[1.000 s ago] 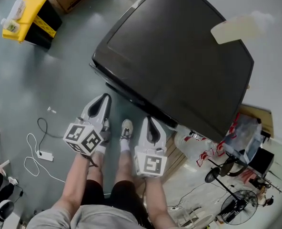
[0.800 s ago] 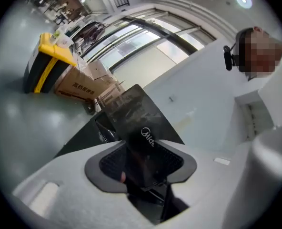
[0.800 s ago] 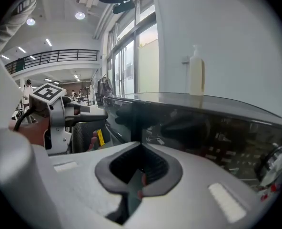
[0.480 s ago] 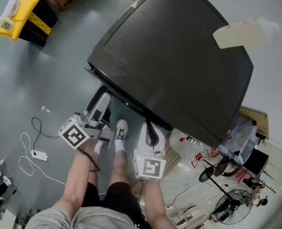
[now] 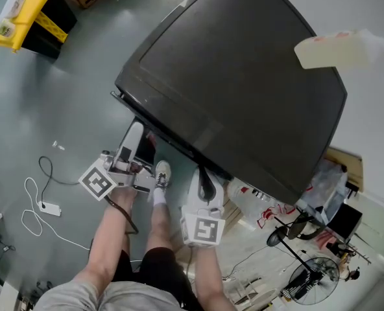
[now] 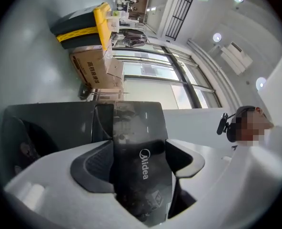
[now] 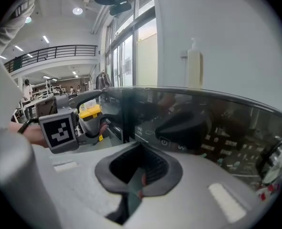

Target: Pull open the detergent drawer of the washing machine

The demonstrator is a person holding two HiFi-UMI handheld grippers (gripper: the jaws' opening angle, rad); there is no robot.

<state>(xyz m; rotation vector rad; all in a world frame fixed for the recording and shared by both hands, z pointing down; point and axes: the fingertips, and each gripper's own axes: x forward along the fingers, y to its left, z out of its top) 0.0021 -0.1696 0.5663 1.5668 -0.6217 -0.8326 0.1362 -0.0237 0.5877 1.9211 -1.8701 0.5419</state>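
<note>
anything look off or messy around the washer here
Nothing spilled or damaged. A loose white cable and its power strip sprawl on the floor left of the person's legs, a possible trip hazard beside the washing machine.

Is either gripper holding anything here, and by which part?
Nothing is held. The left gripper has just been opening its jaws, which straddle the front panel of the detergent drawer without clamping it; the right gripper is shut and empty.

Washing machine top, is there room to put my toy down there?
Yes. The machine's dark top is bare except for the bottle at its far corner. The floor between bin and cable is free too. Beside the fan it's crowded.
</note>
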